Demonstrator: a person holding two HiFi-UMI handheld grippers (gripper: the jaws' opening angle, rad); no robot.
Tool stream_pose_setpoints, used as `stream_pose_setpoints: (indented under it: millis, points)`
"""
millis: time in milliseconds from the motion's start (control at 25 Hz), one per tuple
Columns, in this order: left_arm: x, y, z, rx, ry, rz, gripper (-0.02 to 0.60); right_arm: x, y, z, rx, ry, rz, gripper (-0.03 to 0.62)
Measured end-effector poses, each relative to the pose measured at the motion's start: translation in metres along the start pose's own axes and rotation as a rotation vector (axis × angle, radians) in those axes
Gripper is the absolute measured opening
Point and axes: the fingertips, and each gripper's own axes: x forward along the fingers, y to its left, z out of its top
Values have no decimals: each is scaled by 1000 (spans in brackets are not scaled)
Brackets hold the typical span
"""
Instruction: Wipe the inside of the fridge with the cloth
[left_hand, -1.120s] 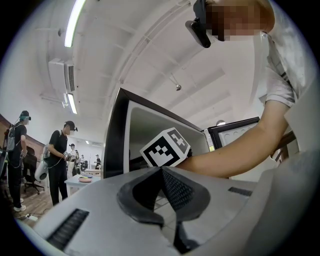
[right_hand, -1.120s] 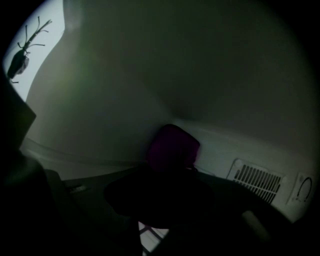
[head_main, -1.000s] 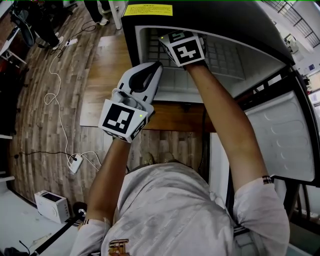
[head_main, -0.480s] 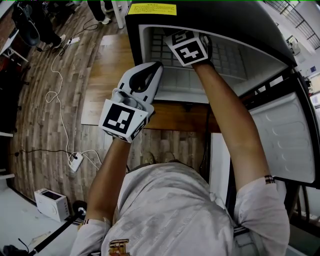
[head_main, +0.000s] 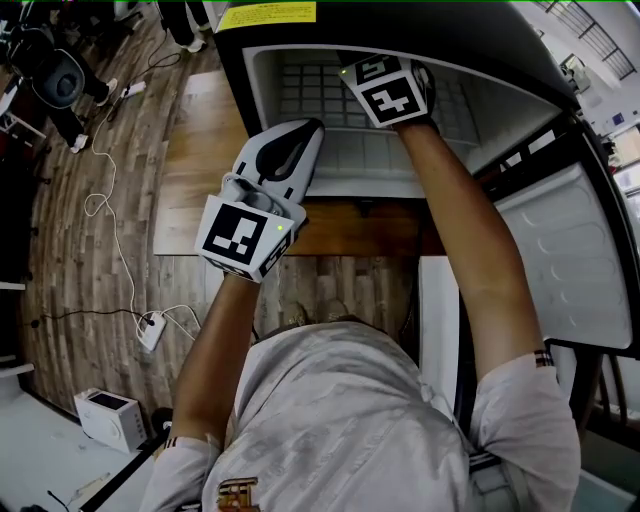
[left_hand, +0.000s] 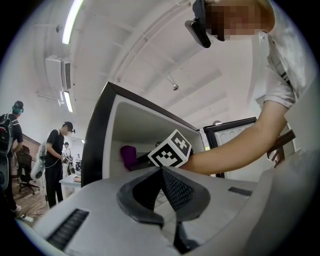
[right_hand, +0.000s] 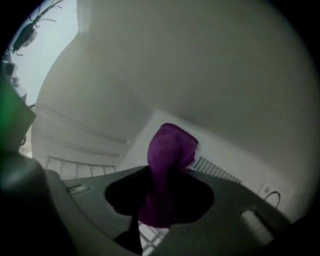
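A small black fridge (head_main: 500, 50) stands open, its white inside (head_main: 330, 160) in the head view. My right gripper (right_hand: 159, 200) reaches into the compartment and is shut on a purple cloth (right_hand: 167, 160), which sticks out past the jaws toward the white back wall (right_hand: 210, 75). In the head view only its marker cube (head_main: 392, 95) shows; the cloth is hidden there. My left gripper (head_main: 300, 135) hovers outside, in front of the fridge's lower edge, shut with nothing in it. The left gripper view shows the cloth (left_hand: 129, 156) beside the right marker cube (left_hand: 170, 150).
The fridge door (head_main: 565, 260) hangs open at the right. A wire shelf (head_main: 310, 90) sits inside. On the wooden floor at left lie a white cable (head_main: 110, 190), a power strip (head_main: 150, 328) and a white box (head_main: 108, 418). People (left_hand: 57, 155) stand at the far left.
My right gripper has slid rightward and deeper inside the fridge with the cloth. The left gripper has stayed about where it was.
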Motion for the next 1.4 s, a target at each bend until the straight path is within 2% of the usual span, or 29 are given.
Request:
stream_pose_setpoints:
  millis: [480, 1000, 1240, 1400]
  points:
    - [17, -24, -1, 5, 4, -46, 0, -37, -44, -26, 44, 1, -89, 112]
    - [32, -48, -7, 5, 22, -92, 0, -66, -108, -85, 234, 92, -271, 112]
    - [32, -48, -8, 8, 28, -95, 0, -73, -125, -97, 286, 116, -331, 112]
    - [31, -46, -8, 8, 30, -93, 0, -75, -124, -95, 294, 110, -333, 111]
